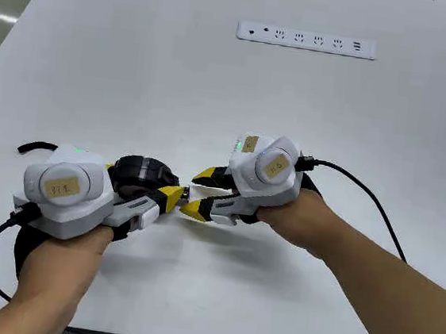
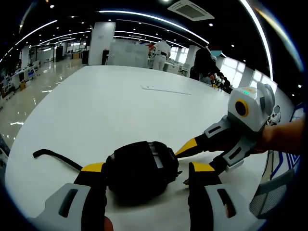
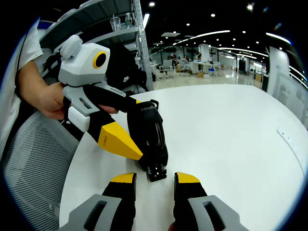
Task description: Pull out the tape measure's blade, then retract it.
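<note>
My left claw (image 2: 147, 169) is smooth plastic; the tape (image 2: 138, 161) looks matt black plastic; the tabletop (image 2: 96, 106) is smooth, faintly glossy.

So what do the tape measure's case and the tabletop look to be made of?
The tape measure case is black and matte. It is probably moulded plastic, perhaps rubber-coated, going by its dull surface and moulded ridges. The tabletop is smooth, uniform white with a faint sheen and no grain, so likely laminate or painted board.
</note>
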A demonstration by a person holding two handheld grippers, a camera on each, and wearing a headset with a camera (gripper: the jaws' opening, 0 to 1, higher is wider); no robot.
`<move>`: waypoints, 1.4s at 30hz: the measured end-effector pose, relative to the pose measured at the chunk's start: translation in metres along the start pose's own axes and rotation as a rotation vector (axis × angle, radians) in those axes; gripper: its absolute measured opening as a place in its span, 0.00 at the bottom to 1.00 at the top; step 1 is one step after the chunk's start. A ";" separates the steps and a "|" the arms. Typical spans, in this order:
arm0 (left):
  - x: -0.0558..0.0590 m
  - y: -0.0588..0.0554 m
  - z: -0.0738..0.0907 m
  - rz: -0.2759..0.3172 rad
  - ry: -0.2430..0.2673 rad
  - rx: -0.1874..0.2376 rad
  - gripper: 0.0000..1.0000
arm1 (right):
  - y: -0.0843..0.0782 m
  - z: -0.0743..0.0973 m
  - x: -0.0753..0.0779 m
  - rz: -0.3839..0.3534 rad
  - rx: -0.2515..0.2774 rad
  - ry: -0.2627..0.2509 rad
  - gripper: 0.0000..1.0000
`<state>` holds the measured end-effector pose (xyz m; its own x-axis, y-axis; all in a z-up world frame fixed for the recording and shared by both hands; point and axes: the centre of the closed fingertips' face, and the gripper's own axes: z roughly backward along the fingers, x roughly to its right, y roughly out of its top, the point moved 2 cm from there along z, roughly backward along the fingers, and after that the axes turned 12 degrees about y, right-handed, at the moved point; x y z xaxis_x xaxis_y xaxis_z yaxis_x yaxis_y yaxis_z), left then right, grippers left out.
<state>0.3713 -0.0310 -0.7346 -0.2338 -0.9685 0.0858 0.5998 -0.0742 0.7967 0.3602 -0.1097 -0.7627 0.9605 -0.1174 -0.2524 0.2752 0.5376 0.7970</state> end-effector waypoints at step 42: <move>-0.005 -0.015 0.062 -0.268 -0.223 -0.006 0.80 | -0.027 0.085 -0.044 -0.080 0.035 -0.187 0.70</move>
<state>0.3156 -0.0102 -0.7102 -0.5444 -0.8388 0.0032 0.4992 -0.3209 0.8048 0.3143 -0.1902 -0.7270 0.9257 -0.3133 -0.2121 0.3491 0.4912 0.7981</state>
